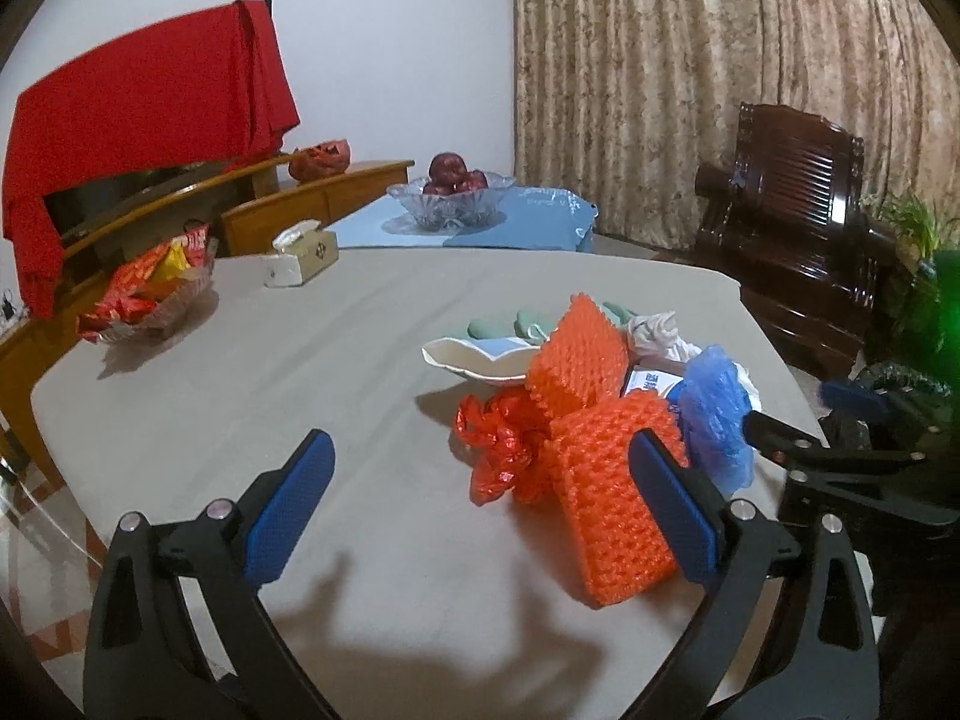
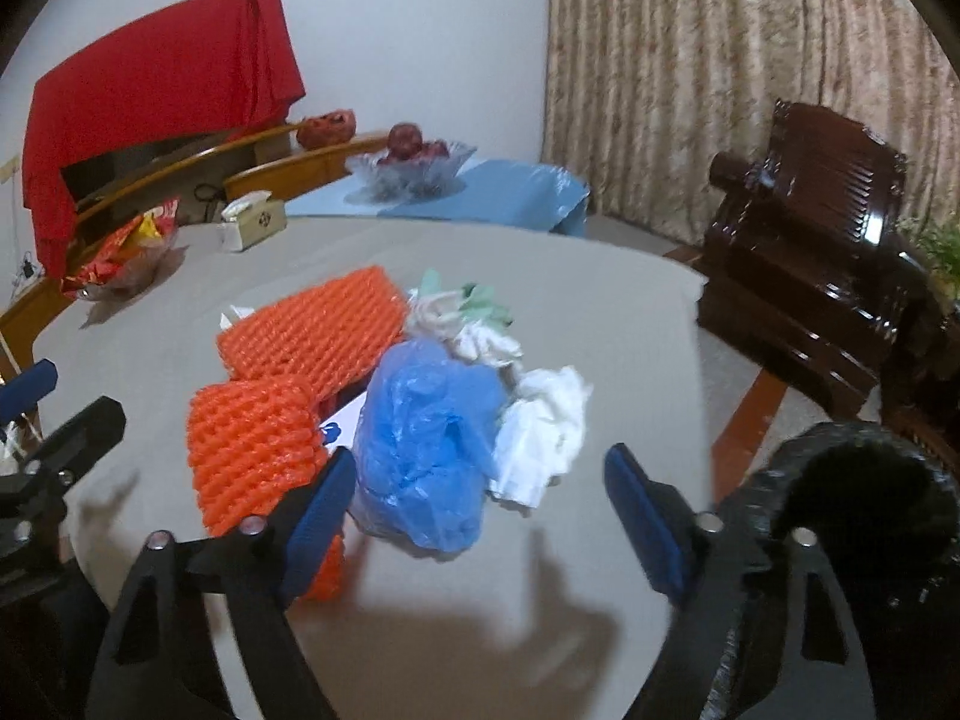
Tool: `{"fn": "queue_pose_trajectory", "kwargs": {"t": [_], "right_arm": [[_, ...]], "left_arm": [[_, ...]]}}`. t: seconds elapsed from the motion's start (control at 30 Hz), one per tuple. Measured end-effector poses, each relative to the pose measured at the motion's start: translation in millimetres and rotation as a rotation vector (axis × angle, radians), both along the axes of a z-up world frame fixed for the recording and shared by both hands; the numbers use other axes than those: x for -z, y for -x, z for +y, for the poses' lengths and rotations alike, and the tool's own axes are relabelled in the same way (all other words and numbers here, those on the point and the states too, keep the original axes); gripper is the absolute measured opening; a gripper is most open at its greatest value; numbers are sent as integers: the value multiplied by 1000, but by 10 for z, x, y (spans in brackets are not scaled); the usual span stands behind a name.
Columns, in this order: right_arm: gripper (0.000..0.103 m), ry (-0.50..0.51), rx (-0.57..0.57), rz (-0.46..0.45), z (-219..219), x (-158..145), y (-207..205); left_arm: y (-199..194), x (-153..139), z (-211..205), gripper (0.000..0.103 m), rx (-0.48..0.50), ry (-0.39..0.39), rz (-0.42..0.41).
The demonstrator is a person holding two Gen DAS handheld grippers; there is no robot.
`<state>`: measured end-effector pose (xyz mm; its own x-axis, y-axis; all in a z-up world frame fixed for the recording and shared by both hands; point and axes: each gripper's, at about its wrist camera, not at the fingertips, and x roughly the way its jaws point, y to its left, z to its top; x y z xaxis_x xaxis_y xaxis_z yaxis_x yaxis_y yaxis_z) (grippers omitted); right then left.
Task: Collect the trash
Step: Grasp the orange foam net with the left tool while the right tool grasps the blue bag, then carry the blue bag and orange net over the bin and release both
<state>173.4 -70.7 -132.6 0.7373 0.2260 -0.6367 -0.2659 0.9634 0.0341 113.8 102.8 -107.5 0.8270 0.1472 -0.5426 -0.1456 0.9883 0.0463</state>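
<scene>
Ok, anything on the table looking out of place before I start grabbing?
Only the trash heap itself: orange foam nets, a crumpled blue plastic bag and wadded tissue piled loose on the grey table. Nothing spilled.

Table [image 1: 252, 360], grey cloth: trash heap at right centre of the left view (orange foam nets [image 1: 606, 480], red wrapper [image 1: 498, 444], blue bag [image 2: 426, 438], white tissues [image 2: 543, 438], white dish [image 1: 474, 360]); tissue box [image 1: 300, 255] and snack basket [image 1: 150, 306], upper left.
</scene>
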Motion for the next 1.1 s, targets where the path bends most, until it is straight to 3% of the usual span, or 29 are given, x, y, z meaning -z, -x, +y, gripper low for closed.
{"fn": "queue_pose_trajectory", "kwargs": {"t": [0.17,0.23,0.27,0.3,0.4,0.5,0.67,0.9,1.03,1.1], "right_arm": [[60,-12,-63,44,114,140,-148],[49,-24,-90,66,139,180,-175],[39,-33,-113,77,154,194,-176],[36,-34,-124,76,171,204,-171],[22,-48,-151,67,170,189,-147],[14,-70,-160,64,117,135,-98],[10,-116,-185,61,26,49,7],[10,-97,-170,29,-68,-77,186],[10,-99,-150,31,-140,-94,232],[10,-102,-141,31,-158,-107,251]], "left_arm": [[-85,102,56,95,-11,21,41],[-93,137,64,92,-18,20,47],[-100,150,64,86,-16,20,52],[-107,169,54,80,-7,21,62],[-132,208,19,78,15,29,79],[-137,227,-53,77,41,44,84],[-160,269,-211,74,96,68,100],[-273,457,-405,38,181,112,174],[-294,504,-469,27,189,104,185],[-267,508,-485,13,192,106,181]]}}
